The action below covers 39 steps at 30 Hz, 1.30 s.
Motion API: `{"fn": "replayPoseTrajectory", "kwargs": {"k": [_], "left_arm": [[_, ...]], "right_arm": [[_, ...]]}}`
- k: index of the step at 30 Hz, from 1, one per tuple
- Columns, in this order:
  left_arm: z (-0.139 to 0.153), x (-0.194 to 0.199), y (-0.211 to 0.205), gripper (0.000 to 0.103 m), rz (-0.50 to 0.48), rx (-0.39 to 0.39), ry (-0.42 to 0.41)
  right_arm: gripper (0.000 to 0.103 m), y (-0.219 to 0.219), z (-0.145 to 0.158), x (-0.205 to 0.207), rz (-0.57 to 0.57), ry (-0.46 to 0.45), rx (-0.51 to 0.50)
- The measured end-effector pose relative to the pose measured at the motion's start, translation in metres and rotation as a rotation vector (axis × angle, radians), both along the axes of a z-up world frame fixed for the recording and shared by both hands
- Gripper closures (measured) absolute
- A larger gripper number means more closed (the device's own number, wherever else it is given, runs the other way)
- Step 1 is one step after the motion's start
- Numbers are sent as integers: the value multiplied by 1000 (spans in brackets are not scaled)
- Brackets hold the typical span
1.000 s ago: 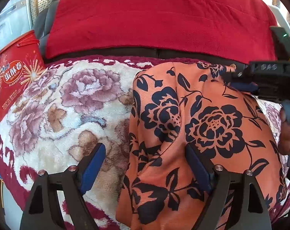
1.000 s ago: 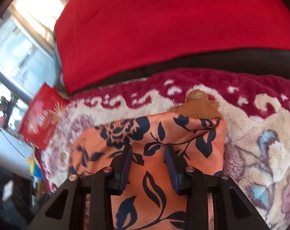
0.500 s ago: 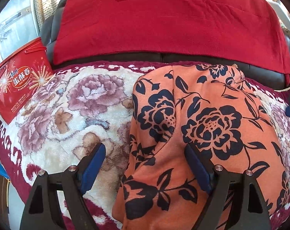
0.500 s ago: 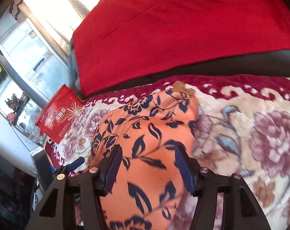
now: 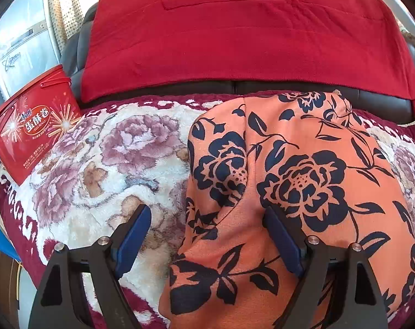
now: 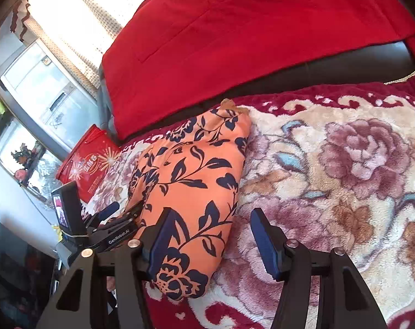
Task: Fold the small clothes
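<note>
An orange garment with a dark blue flower print (image 5: 289, 181) lies folded into a long strip on a floral plush blanket (image 5: 119, 159). It also shows in the right wrist view (image 6: 191, 181). My left gripper (image 5: 207, 235) is open and empty, its jaws straddling the garment's left edge near its front end. My right gripper (image 6: 207, 235) is open and empty, just above the garment's right edge. The left gripper also shows in the right wrist view (image 6: 117, 213), at the garment's left side.
A red cloth (image 5: 240, 33) covers the dark sofa back (image 5: 262, 86) behind the blanket. A red egg-roll tub (image 5: 29, 134) stands at the blanket's left end. Bare blanket (image 6: 344, 181) lies right of the garment. A window and a white appliance are at far left.
My right gripper has opened, let go of the garment's far corner and drawn back to the right. The garment now lies flat. My left gripper has barely moved.
</note>
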<state>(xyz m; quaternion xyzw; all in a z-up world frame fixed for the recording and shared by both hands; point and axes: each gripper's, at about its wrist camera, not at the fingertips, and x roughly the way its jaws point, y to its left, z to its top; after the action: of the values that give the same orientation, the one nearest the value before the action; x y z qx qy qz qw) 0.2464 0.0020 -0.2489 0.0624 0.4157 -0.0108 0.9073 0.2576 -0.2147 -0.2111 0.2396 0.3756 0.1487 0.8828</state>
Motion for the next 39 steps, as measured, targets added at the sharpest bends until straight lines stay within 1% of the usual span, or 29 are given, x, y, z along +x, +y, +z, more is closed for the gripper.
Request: {"fn": "replayPoseTrajectory", "kwargs": {"k": [4,8,10,12,15,17,21,24,25,28,29,32,37,39], "left_arm": [[0,1,2,17,-9,-12,10],[1,5,8,18,-11,-40,19],[5,1,14,18,-16,-76,14],[12,-7,23,18,-22,-116,-11],[20,-16,32,18,-21,-136,-65],[20,-17,37,17,-9,-125,-77],[5,-7,50,17,32,-103,-15],[6,-8,55,17,27,-143,-10],[6,-8,56,17,24,-146,-11],[8,-11,53,17,26,-103,-28],[9,-12,52,17,25,-101,-31],[15,-16,51,17,40,-74,-54],[14,-13,65,17,59,-98,-35],[16,-14,68,17,51,-75,-48]], "right_arm": [[41,3,0,4,11,-18,-1],[41,4,1,9,-1,-30,19],[41,2,2,8,-15,-39,36],[41,-2,2,4,-42,-48,69],[41,-8,-3,-3,-77,-34,138],[41,-6,-7,-10,-77,-20,156],[41,0,-15,-19,-41,7,146],[41,0,-20,-17,-24,33,170],[41,1,-19,-16,-23,31,175],[41,4,-17,-12,-12,26,203],[41,6,-16,-11,-6,26,207],[41,15,-15,-6,14,26,188],[41,19,-19,6,7,45,165],[41,16,-17,10,-8,33,170]]}}
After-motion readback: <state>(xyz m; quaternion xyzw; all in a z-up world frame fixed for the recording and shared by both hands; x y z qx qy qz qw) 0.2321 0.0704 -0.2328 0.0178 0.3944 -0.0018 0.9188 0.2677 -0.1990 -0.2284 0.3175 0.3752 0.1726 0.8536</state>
